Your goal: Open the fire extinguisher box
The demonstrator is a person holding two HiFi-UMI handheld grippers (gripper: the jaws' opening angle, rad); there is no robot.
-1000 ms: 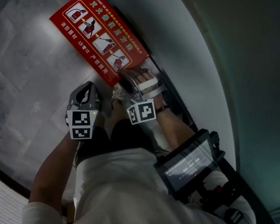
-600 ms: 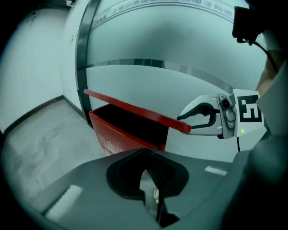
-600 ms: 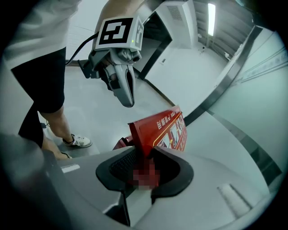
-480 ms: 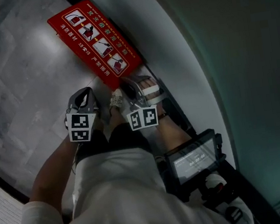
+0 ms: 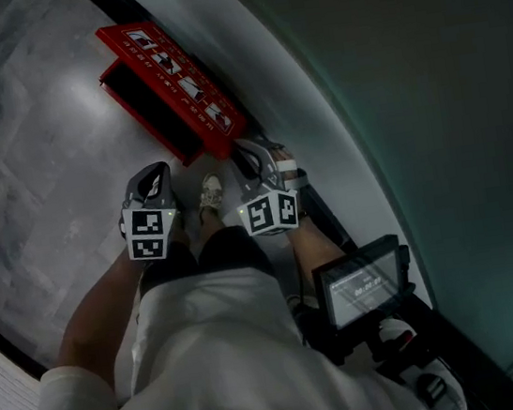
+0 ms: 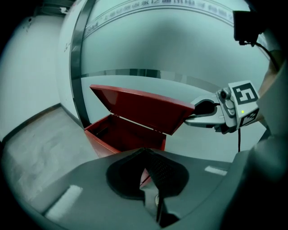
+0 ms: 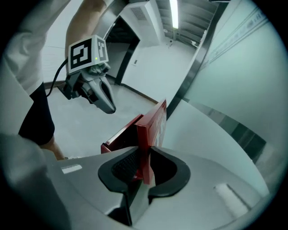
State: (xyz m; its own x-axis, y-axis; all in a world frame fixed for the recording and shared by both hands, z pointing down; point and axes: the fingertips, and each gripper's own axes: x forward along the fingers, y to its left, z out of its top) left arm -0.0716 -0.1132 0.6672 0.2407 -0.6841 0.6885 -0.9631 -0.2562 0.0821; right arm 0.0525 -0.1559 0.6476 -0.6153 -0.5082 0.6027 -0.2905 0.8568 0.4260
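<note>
Right gripper view: the right gripper [image 7: 145,167] is closing its fingers on the fire extinguisher box's half-raised lid [image 7: 157,119]. The left gripper [image 6: 146,166] has its fingers pressed together, empty. The next move is probably to swing the lid fully back.

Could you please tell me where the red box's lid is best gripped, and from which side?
Grip the lid by its thin rim at the near corner, coming from the person's end of the box. It is a flat panel, hinged on the wall side and half raised, so that rim fits between jaws. The right tool is closing on it there.
</note>
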